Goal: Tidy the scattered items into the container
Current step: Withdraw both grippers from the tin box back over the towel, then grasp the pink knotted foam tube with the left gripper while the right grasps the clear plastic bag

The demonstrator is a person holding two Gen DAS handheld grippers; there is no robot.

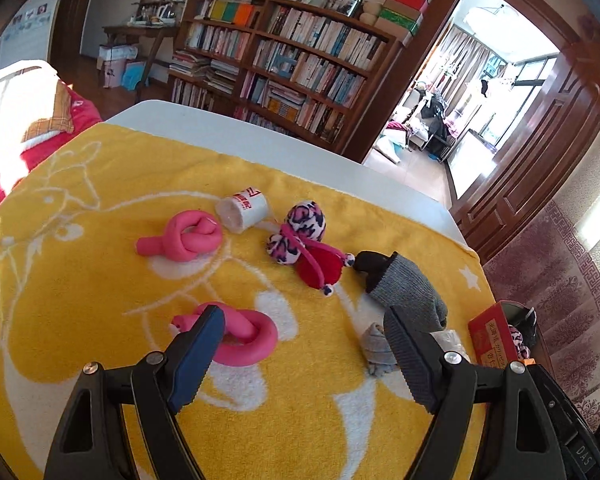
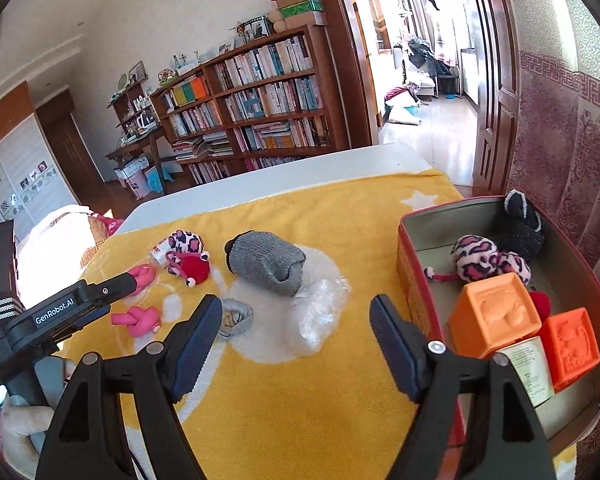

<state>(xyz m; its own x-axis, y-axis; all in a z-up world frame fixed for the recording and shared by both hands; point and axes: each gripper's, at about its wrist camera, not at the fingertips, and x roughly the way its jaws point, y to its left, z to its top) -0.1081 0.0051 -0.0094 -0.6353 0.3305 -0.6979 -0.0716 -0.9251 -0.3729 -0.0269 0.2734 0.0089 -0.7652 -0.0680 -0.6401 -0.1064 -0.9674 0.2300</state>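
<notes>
Scattered items lie on a yellow blanket [image 1: 100, 280]. There are two pink knotted toys [image 1: 184, 240] [image 1: 248, 340], a white cup on its side [image 1: 244, 210], a leopard-print and red plush [image 1: 300, 240], a grey and black sock bundle [image 1: 404, 288] and a small grey roll [image 1: 376, 344]. My left gripper [image 1: 303, 314] is open and holds nothing; its left finger overlaps the nearer pink knot. My right gripper [image 2: 296, 302] stands wide open with nothing held, over a clear plastic bag [image 2: 320, 312]. The red container [image 2: 416, 272] sits to its right, holding orange blocks [image 2: 496, 312], a leopard plush [image 2: 480, 260] and a black item [image 2: 520, 228].
The blanket covers a white table [image 2: 260, 184] whose far edge faces a bookshelf [image 2: 252, 108] and an open doorway [image 2: 424, 80]. The left gripper's body [image 2: 56, 316] reaches in from the left in the right wrist view. A patterned curtain [image 2: 572, 160] hangs behind the container.
</notes>
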